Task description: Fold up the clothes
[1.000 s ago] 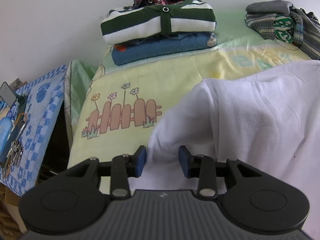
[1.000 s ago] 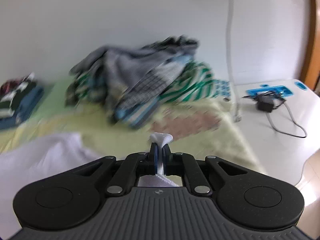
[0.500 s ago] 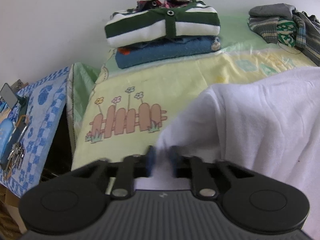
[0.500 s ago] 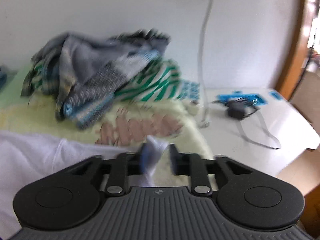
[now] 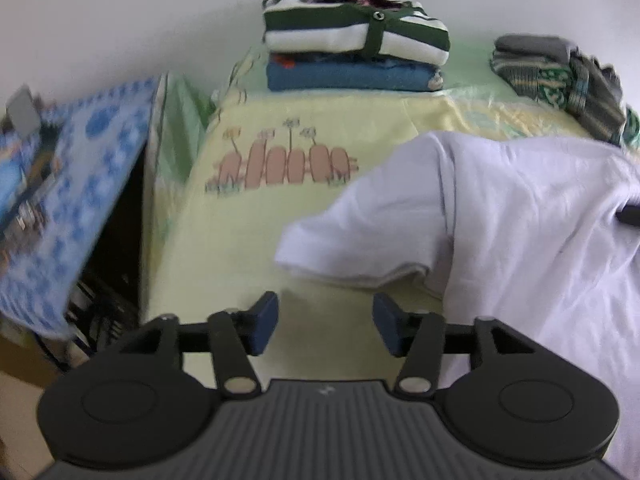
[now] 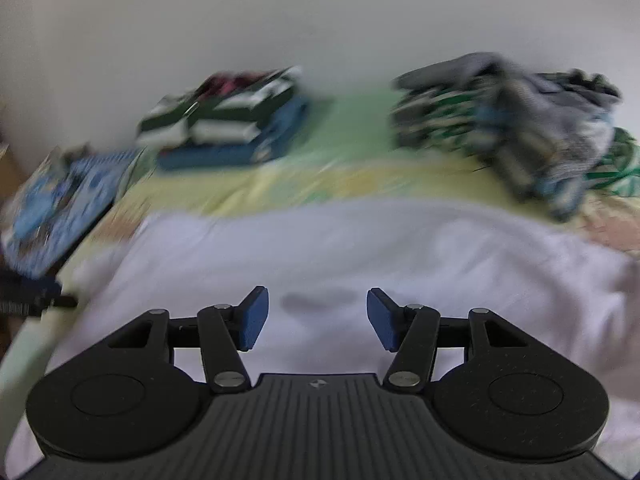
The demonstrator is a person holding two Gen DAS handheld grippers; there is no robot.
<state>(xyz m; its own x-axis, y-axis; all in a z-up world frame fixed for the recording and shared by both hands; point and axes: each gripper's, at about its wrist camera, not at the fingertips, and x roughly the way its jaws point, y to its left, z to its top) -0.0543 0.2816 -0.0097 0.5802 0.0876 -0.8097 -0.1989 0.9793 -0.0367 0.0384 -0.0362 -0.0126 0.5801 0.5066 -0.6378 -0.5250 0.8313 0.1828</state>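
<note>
- Jaws on both my left gripper and right gripper stand spread, holding nothing.
- White T-shirt lies flat on the bed; its sleeve is just ahead-right of my left jaws, nearer them.

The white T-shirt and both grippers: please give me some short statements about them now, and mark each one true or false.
1. The left gripper is open and holds nothing. True.
2. The right gripper is clamped on the white T-shirt. False: its jaws stand apart, with no cloth between them.
3. The white T-shirt lies on the yellow blanket. True.
4. The folded green and white striped garment lies under the folded blue garment. False: the striped one is on top.
5. The unfolded heap of clothes rests on the white T-shirt. False: it lies apart, behind the shirt, near the wall.
</note>
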